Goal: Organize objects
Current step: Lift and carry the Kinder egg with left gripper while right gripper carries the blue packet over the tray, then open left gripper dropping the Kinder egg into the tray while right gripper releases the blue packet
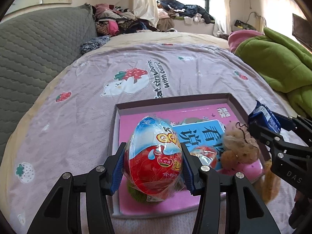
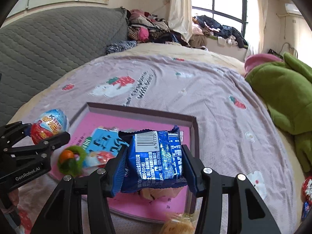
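Note:
My left gripper (image 1: 153,163) is shut on a red, white and blue wrapped toy egg (image 1: 155,159), held over the near left part of a shallow box (image 1: 175,99) lined by a pink book. My right gripper (image 2: 154,167) is shut on a blue snack packet (image 2: 158,158) with a barcode, above the box's (image 2: 140,111) near right part. In the box lie a tan plush toy (image 1: 240,148), a green knitted ring with an orange ball (image 2: 71,160) and a small red wrapped item (image 1: 206,154). Each gripper shows in the other's view, the right (image 1: 259,125) and the left (image 2: 49,129).
The box sits on a lilac strawberry-print blanket (image 1: 93,117) on a bed. A grey quilted headboard cover (image 1: 35,54) is at the left, a green plush (image 1: 276,66) at the right. Piled clothes (image 1: 124,19) lie beyond. More wrapped snacks (image 2: 307,193) lie at the far right edge.

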`<action>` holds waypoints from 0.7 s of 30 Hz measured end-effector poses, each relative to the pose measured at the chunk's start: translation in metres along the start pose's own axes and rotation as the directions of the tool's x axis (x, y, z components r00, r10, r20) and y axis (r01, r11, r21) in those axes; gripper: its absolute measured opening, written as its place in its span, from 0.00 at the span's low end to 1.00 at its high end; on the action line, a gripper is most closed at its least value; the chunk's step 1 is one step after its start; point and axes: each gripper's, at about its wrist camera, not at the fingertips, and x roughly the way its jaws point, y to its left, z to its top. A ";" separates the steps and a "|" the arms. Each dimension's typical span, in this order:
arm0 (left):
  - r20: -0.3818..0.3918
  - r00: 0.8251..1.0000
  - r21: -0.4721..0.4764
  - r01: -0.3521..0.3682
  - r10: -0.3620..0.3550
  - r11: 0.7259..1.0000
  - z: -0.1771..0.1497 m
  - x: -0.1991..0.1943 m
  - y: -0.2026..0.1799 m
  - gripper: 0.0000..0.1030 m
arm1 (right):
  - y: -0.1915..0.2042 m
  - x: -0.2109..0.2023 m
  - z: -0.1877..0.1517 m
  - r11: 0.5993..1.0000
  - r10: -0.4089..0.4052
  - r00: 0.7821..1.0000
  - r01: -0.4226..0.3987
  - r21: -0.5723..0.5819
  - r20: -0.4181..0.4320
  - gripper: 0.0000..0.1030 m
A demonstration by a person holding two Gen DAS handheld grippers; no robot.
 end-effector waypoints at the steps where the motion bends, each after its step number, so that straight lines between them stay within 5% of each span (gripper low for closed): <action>1: -0.003 1.000 0.003 -0.001 0.001 1.000 -0.001 0.004 -0.001 0.51 | -0.001 0.004 -0.001 1.000 0.001 1.000 -0.001 0.003 -0.005 0.51; 21: -0.119 0.992 0.005 -0.041 0.041 0.999 -0.020 0.059 -0.007 0.55 | -0.003 0.048 -0.022 0.999 -0.038 0.992 0.039 0.005 -0.123 0.52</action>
